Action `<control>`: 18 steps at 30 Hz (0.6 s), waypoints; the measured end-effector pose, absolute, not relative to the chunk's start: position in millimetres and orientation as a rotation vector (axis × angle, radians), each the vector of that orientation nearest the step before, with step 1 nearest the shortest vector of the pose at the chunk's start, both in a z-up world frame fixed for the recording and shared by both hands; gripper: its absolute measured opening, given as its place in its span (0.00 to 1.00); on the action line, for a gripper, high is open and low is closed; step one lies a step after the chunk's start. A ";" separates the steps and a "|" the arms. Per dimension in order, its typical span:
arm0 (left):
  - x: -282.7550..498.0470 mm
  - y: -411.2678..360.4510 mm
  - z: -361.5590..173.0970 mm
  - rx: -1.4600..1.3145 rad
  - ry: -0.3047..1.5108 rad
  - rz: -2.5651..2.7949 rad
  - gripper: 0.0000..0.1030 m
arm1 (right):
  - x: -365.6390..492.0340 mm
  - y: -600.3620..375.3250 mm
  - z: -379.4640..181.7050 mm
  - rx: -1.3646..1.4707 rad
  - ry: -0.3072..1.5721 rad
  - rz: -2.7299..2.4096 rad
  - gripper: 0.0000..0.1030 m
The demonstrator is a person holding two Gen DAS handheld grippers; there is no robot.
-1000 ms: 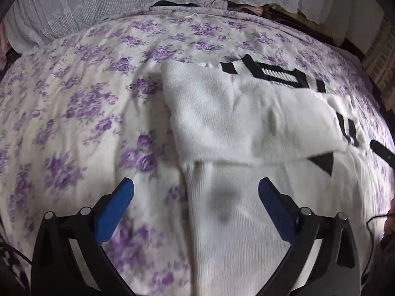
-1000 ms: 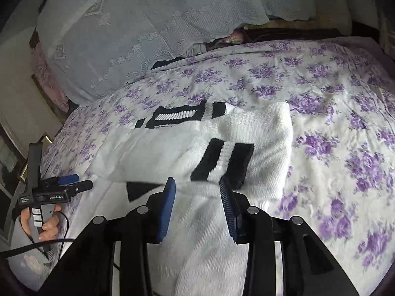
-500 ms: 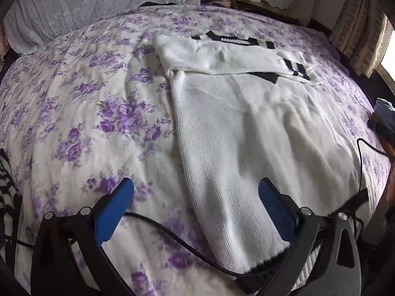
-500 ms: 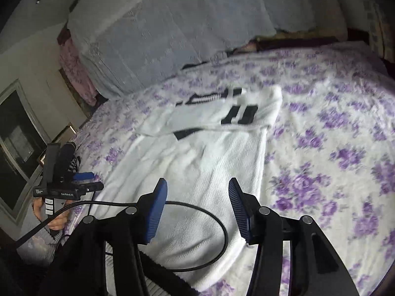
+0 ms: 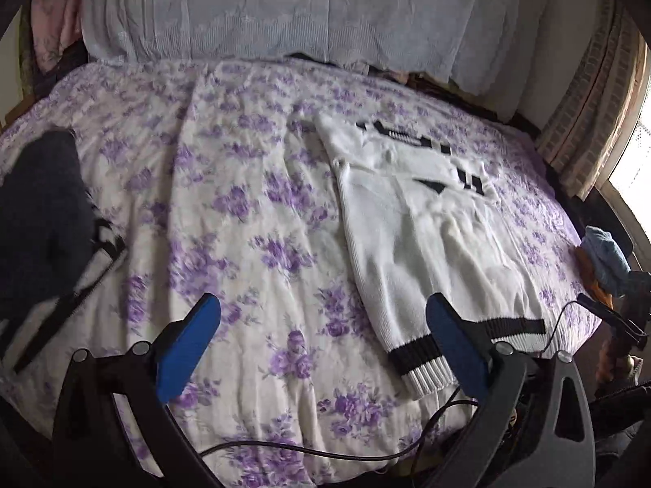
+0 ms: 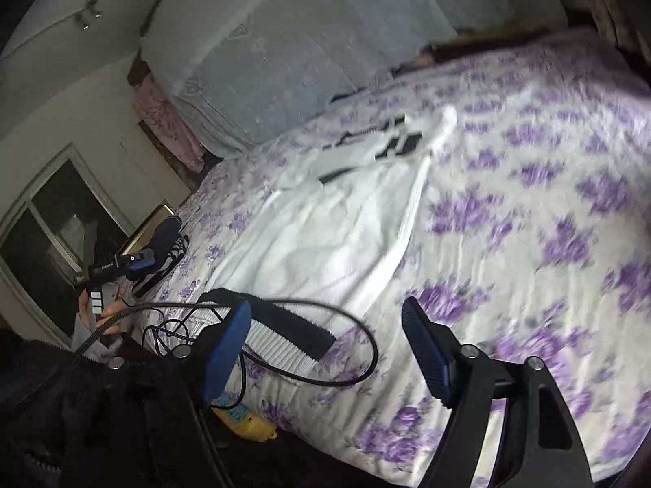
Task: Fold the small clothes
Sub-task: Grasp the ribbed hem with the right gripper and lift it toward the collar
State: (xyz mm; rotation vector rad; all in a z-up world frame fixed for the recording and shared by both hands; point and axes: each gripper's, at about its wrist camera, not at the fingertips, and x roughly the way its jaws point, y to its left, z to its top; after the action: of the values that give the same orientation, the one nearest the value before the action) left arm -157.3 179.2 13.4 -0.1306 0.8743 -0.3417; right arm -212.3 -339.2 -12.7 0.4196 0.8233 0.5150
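Note:
A white knit sweater (image 5: 423, 240) with black stripes lies flat on the purple-flowered bedspread (image 5: 244, 211), its sleeves folded across the chest at the far end. Its striped hem (image 5: 419, 362) lies at the near bed edge. My left gripper (image 5: 321, 333) is open and empty, held back above the near edge, left of the hem. In the right wrist view the sweater (image 6: 325, 236) lies ahead to the left. My right gripper (image 6: 325, 349) is open and empty above the hem (image 6: 285, 337). The left gripper (image 6: 126, 264) shows there at the far left.
A dark garment with stripes (image 5: 44, 219) lies at the bed's left edge. A black cable (image 5: 325, 453) trails over the near edge. Pillows under a pale cover (image 5: 285, 12) line the head. Blue and orange cloth (image 5: 606, 260) sits at the right. A yellow object (image 6: 248, 423) lies below the bed edge.
Both grippers have pulled back from the folded sleeves to the near bed edge. The right gripper has opened wider. The whole sweater and its hem have come into view.

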 end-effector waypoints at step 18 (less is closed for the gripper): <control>-119.5 83.7 -72.1 -0.015 1.077 -0.496 0.96 | -162.5 -300.0 -65.2 0.454 1.018 0.344 0.32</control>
State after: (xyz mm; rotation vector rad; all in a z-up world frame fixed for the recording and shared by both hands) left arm -119.5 83.7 -72.1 -0.0147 1.0772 -0.4957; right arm -162.5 -300.0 -65.2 0.4542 1.0185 0.3436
